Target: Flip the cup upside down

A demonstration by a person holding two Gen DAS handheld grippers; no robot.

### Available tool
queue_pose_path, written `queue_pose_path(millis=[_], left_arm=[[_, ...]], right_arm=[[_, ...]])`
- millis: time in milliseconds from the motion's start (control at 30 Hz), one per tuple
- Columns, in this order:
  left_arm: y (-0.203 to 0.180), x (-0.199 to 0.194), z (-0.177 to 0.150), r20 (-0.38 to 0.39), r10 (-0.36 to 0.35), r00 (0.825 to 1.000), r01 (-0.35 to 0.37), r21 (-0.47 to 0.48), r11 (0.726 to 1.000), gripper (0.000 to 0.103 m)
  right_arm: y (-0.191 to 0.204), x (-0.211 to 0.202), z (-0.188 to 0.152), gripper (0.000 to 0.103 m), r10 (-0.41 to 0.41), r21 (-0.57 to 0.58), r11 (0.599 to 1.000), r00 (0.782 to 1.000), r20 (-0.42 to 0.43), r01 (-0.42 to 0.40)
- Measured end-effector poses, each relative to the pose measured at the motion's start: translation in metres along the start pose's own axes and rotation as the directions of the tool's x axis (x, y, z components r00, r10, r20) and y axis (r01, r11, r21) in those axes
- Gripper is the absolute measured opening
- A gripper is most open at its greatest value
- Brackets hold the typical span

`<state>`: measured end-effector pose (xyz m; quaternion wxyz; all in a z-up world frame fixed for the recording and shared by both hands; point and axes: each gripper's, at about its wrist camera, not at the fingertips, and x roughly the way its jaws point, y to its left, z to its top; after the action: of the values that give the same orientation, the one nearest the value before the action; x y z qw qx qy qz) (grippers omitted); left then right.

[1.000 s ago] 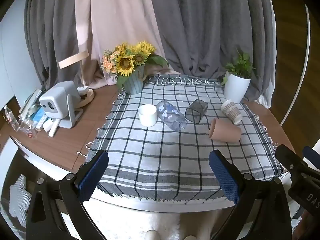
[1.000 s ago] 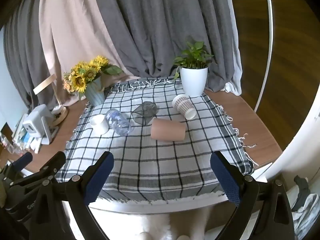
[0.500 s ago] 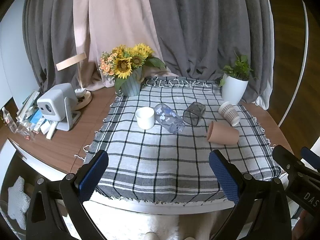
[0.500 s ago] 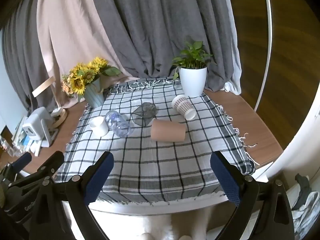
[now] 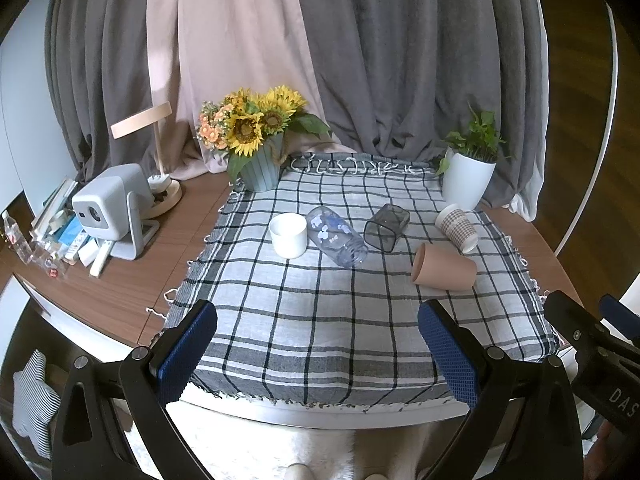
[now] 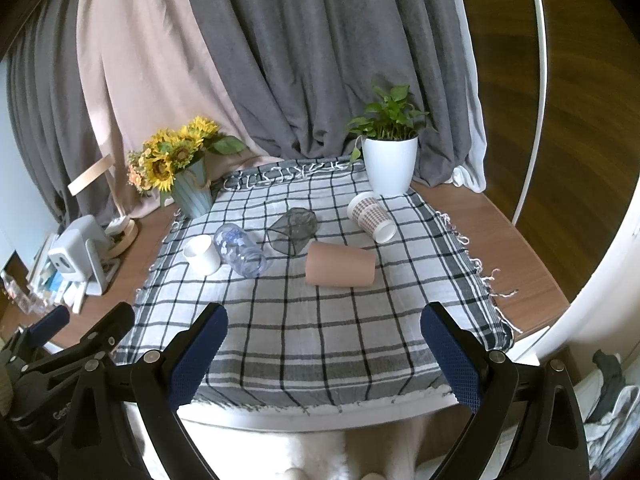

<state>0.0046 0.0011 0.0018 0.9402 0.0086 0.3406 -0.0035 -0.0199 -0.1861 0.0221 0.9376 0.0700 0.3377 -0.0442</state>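
Several cups sit on a checked cloth (image 5: pixel 320 320). A white cup (image 5: pixel 288 235) (image 6: pixel 202 255) stands upright. A clear printed cup (image 5: pixel 336 236) (image 6: pixel 240 251), a dark smoky cup (image 5: pixel 386 227) (image 6: pixel 293 230), a patterned paper cup (image 5: pixel 457 228) (image 6: pixel 372 216) and a tan cup (image 5: pixel 444 267) (image 6: pixel 340 264) lie on their sides. My left gripper (image 5: pixel 318 348) and my right gripper (image 6: pixel 324 354) are open and empty, held over the cloth's near edge, well short of the cups.
A sunflower vase (image 5: pixel 260 168) stands at the back left of the cloth and a white plant pot (image 5: pixel 466 180) at the back right. A small projector (image 5: pixel 108 208), a lamp base and clutter sit on the wooden table (image 5: pixel 120 288) to the left. Curtains hang behind.
Both grippers have drawn back and up slightly from the table, so the cups look a little farther away. Nothing on the cloth has moved.
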Motion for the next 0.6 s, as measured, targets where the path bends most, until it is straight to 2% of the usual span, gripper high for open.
queue_pose_path(millis=[600], left_arm=[[-0.0066,0.0004,-0.0018,-0.005,-0.005,1.0,0.005,0.003,1.0,0.103]], right_arm=[[-0.0009,0.0013,0.0011,0.098,-0.002,0.0,1.0,1.0,0.001,0.002]])
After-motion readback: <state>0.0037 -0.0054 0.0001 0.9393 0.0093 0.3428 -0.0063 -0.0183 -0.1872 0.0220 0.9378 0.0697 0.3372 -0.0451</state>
